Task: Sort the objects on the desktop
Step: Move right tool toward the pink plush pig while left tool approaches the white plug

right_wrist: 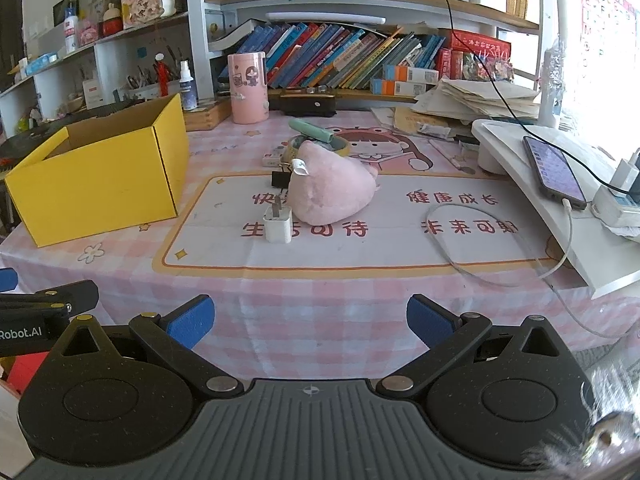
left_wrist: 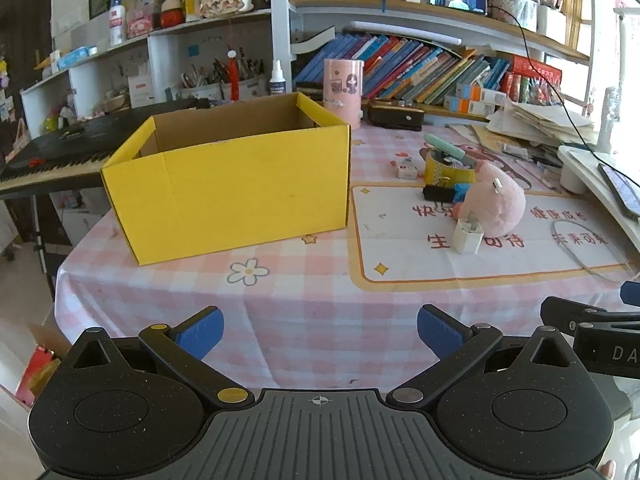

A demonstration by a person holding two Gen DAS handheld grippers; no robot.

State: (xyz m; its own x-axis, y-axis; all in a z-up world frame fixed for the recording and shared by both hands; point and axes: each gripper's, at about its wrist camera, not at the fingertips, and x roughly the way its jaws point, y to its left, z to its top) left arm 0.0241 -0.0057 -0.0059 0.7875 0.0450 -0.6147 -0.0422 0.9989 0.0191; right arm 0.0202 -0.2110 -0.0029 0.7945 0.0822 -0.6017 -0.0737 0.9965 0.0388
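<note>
The box stands left of the plush toy, the charger plug just before it.

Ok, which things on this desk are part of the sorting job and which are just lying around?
For the job: yellow box, pink plush toy, white plug, black clip, green marker, tape roll.

Lying about: pink cup, phone, books, white cable.
</note>
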